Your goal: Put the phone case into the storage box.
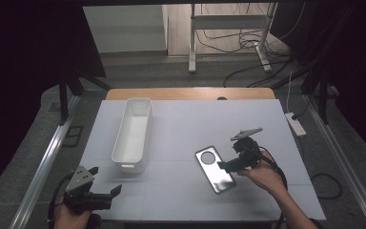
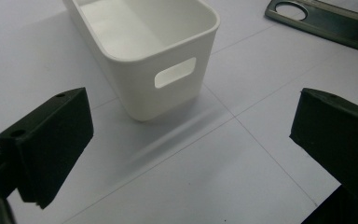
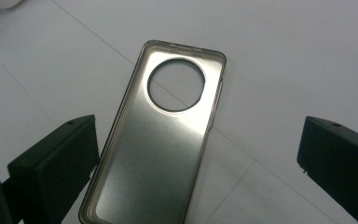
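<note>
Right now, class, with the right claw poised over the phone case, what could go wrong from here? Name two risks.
1. The phone case lies flat and thin on the smooth table, so the open right claw may slip off its edges or push it along instead of lifting it.
2. The white bin is narrow and sits well to the left of the case; a loosely held case could drop on the way or catch the rim.

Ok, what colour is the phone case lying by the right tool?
The phone case is smoky translucent grey with a glossy sheen, clearest in the right gripper view.
</note>
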Motion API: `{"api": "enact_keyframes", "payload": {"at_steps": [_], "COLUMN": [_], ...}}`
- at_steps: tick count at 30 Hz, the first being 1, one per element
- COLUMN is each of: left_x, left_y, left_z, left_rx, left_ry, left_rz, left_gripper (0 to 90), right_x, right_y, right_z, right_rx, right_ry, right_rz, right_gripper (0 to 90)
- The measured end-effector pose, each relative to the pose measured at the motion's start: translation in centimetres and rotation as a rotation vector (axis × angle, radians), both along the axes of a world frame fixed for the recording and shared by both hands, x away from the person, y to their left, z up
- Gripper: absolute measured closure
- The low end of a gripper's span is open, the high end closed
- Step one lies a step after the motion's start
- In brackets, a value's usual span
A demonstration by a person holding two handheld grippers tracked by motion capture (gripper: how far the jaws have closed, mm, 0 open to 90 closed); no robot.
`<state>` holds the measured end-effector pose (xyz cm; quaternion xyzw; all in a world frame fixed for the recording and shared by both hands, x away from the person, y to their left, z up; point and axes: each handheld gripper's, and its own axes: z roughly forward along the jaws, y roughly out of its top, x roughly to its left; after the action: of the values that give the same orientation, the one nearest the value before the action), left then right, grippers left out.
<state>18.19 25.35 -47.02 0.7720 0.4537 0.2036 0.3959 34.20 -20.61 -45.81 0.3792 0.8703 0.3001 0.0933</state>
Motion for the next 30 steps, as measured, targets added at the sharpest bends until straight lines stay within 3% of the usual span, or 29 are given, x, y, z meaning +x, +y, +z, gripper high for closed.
{"api": "enact_keyframes", "payload": {"at_steps": [5,10,16,21,26,30], "left_x": [0.0,0.0,0.0,0.0,0.0,0.0], "left_y": [0.0,0.0,0.0,0.0,-0.1,-0.1], "left_z": [0.0,0.0,0.0,0.0,0.0,0.0], "left_rx": [0.0,0.0,-0.001,0.002,0.004,0.007], "left_ry": [0.0,-0.001,-0.002,-0.001,0.001,0.001], "left_rz": [-0.003,-0.005,-0.01,-0.012,-0.015,-0.017], "left_gripper": [0.0,0.0,0.0,0.1,0.1,0.2], "right_x": [0.2,0.2,0.2,0.3,0.3,0.1], "right_y": [0.1,0.2,0.3,0.3,0.3,0.2], "right_z": [-0.8,-2.0,-3.0,-4.0,-4.7,-4.8], "right_rx": [-0.023,-0.077,-0.102,-0.12,-0.144,-0.161], "right_ry": [0.022,0.02,0.015,0.06,0.084,0.079], "right_rz": [-0.002,0.001,0.0,0.003,0.017,0.036], "right_gripper": [0.0,0.0,1.5,4.4,17.3,36.0]}}
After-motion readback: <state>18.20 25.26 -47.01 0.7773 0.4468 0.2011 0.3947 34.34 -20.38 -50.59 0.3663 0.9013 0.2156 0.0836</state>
